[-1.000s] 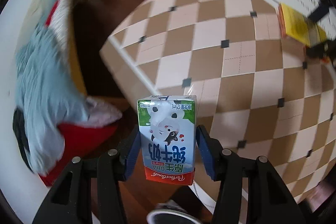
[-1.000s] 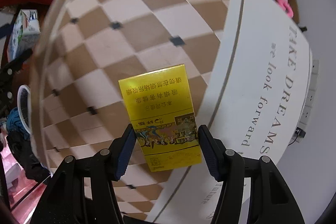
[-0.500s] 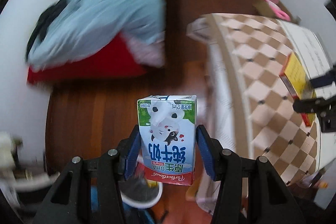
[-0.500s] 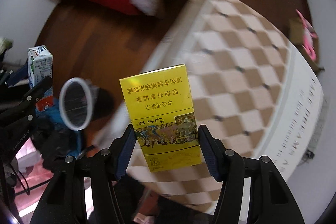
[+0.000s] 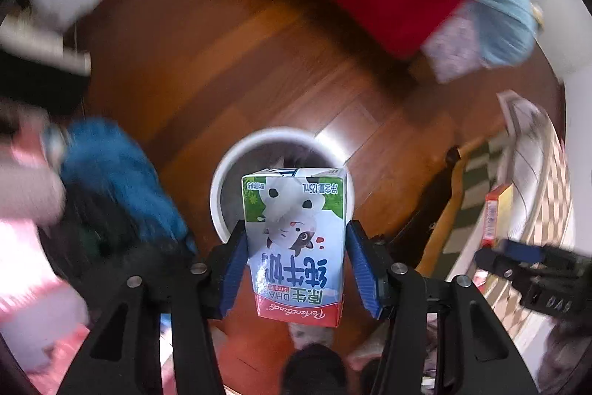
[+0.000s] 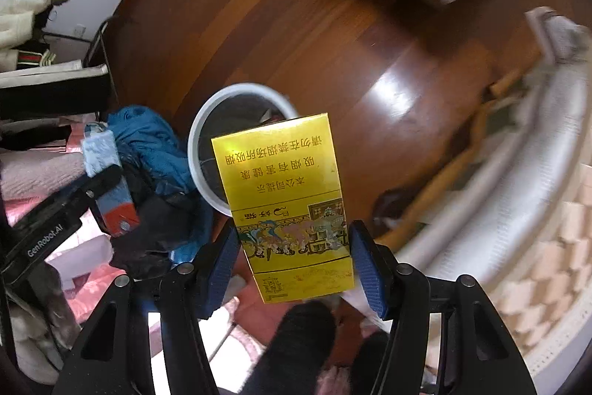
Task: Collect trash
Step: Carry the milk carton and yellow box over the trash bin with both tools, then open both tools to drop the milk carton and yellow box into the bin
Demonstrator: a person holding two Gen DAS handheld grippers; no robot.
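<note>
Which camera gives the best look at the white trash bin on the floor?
The right wrist view: the white trash bin shows most of its rim and dark inside, with only its right side behind the yellow cigarette pack. In the left wrist view the milk carton hides the bin's near half, and it is blurred.

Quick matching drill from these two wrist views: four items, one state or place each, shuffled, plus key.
Items:
1. milk carton
2. yellow box
3. white bin
4. blue cloth

States:
A. on the wooden floor, open top
B. heaped left of the bin
C. clamped in the left gripper
D. clamped in the right gripper

Pairs: 1-C, 2-D, 3-A, 4-B
</note>
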